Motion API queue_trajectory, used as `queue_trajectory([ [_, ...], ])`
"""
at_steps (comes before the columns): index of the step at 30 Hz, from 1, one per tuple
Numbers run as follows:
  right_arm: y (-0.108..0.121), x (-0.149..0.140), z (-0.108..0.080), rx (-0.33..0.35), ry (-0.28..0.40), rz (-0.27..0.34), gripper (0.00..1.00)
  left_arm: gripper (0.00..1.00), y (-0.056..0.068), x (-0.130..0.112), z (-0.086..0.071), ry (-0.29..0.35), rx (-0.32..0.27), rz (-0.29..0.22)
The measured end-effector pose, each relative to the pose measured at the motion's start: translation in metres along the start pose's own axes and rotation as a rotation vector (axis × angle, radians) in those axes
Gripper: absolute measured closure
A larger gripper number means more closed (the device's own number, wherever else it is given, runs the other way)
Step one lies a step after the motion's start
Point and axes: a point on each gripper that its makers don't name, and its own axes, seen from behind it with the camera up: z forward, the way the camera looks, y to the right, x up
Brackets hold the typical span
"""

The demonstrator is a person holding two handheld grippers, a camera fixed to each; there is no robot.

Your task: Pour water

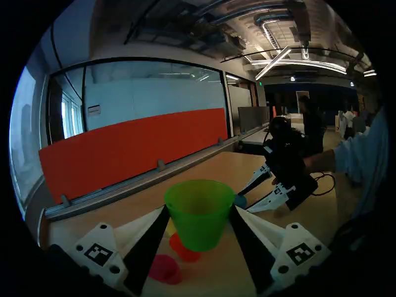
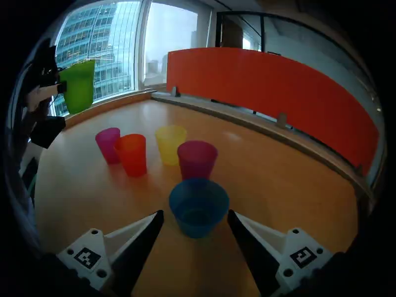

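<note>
**Left gripper view.** The left tool (image 1: 199,208) has both fingers pressed on the sides of one green cup (image 1: 199,222) and grips it. The cup is upright with its long axis vertical, its mouth up, and its rim wider than its base.

Below it on the wooden surface (image 1: 218,166) are:
- one orange cup (image 1: 185,250)
- one pink cup (image 1: 166,270)
- a sliver of a yellow cup (image 1: 171,228)

Farther off is the right tool (image 1: 246,199), with a person's sleeve (image 1: 359,153) behind it. A blue cup (image 1: 239,201) sits between its fingers.

Two square black-and-white tags (image 1: 99,253) are visible, one on each finger base; they carry patterns, not letters. A small sign (image 1: 94,110) on the glass wall is too small to read.

**Right gripper view.** The right tool (image 2: 194,214) has its fingers spread to either side of the blue cup (image 2: 199,205). The cup stands upright on the surface (image 2: 277,168), mouth up and axis vertical. One finger looks to be against the cup wall, while a thin strip of surface shows beside the other. I cannot tell whether they press on it.

Beyond it is a loose cluster of four cups, all upright with mouths up:
- one purple cup (image 2: 197,158)
- one yellow cup (image 2: 170,143)
- one orange cup (image 2: 132,154)
- one pink cup (image 2: 108,144)

At upper left the green cup (image 2: 79,85) is held in the left tool (image 2: 62,89). It is raised clear of the surface, upright and mouth up.

Count: six cups, one of each colour, all with plain walls. There are again two tags (image 2: 303,257), one per finger base.
</note>
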Motion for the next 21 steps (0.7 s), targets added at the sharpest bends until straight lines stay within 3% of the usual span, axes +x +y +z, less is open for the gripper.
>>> queue_trajectory([
  [16,0.002,-0.002,0.029,-0.01,-0.031,-0.014,0.0,0.14,-0.013,-0.008,-0.011,-0.01,0.027,-0.008],
  [21,0.004,-0.003,0.032,-0.012,-0.031,-0.025,0.07,0.14,-0.015,-0.011,-0.013,-0.014,0.033,-0.01],
])
